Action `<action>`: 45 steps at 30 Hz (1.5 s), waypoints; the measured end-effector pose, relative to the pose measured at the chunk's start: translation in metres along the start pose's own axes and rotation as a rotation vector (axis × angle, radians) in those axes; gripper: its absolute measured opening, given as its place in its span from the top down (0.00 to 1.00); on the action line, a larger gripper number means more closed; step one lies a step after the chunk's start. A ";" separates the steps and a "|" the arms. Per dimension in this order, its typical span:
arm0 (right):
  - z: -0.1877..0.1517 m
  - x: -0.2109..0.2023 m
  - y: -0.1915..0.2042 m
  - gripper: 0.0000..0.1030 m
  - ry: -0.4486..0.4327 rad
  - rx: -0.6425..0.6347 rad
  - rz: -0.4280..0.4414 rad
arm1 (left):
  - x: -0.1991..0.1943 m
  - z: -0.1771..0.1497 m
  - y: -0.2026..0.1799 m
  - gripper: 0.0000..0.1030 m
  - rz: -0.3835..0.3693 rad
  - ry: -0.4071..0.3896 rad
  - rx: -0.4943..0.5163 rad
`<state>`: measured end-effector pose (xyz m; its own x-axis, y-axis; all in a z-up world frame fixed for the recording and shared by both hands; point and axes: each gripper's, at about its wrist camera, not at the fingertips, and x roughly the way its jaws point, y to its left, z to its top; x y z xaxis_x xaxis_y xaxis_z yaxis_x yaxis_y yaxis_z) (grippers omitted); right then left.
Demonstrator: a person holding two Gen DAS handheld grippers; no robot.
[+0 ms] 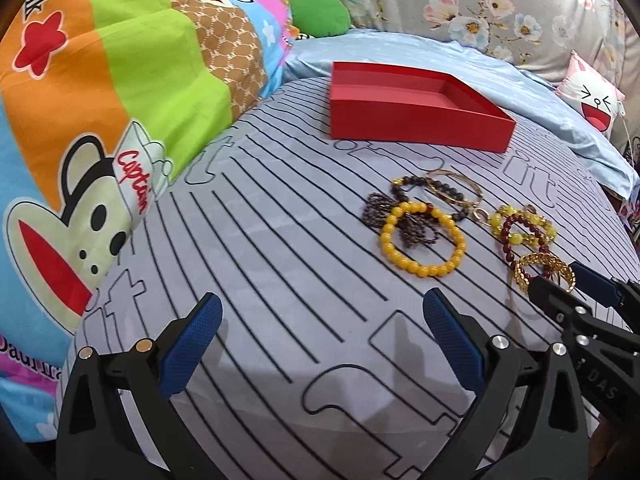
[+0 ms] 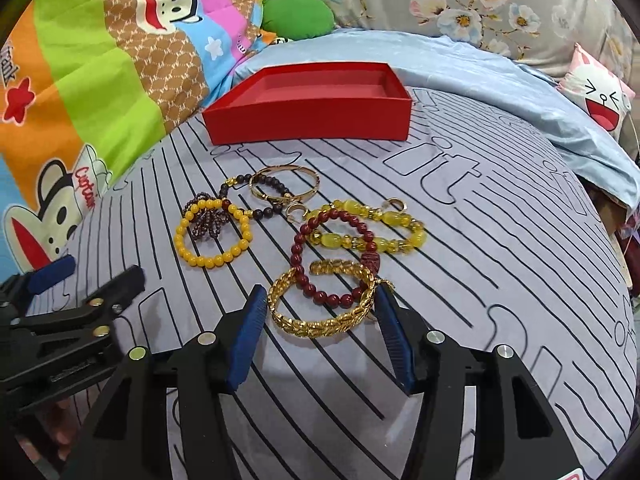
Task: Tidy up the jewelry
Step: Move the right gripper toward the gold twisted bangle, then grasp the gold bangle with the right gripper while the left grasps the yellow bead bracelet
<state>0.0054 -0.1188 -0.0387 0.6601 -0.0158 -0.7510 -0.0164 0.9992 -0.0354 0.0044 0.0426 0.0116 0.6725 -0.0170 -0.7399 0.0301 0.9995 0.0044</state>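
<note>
An empty red box [image 1: 416, 108] [image 2: 312, 106] sits at the far side of the striped grey bedspread. Several bracelets lie in a cluster in front of it: a yellow bead bracelet [image 1: 422, 240] [image 2: 212, 232], a dark red bead bracelet [image 2: 332, 252], a pale yellow stone bracelet [image 2: 384, 224], a thin gold bangle [image 2: 286, 184] and a gold chain bracelet [image 2: 324, 312] [image 1: 540, 268]. My right gripper [image 2: 320, 296] [image 1: 556, 276] is open, its fingers on either side of the gold chain bracelet. My left gripper [image 1: 320, 312] is open and empty, left of the cluster.
A colourful cartoon quilt [image 1: 100, 100] is piled along the left. A light blue sheet [image 2: 520, 92] and a floral cover [image 2: 480, 4] lie behind the box. A pink cartoon pillow [image 2: 600, 96] sits at the far right, and a green cushion [image 2: 296, 12] behind.
</note>
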 end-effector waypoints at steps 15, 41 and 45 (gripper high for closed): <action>-0.009 0.013 0.002 0.36 0.059 -0.027 -0.014 | 0.007 -0.002 -0.011 0.07 0.012 0.014 0.022; 0.003 -0.007 -0.035 0.46 0.000 0.057 -0.030 | 0.023 0.024 -0.022 0.07 -0.063 0.009 -0.021; 0.001 -0.006 -0.043 0.46 0.002 0.072 -0.033 | 0.031 0.025 -0.029 0.12 -0.074 0.018 -0.008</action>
<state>0.0029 -0.1620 -0.0317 0.6579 -0.0484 -0.7515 0.0591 0.9982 -0.0126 0.0427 0.0121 0.0058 0.6554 -0.0900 -0.7499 0.0732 0.9958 -0.0555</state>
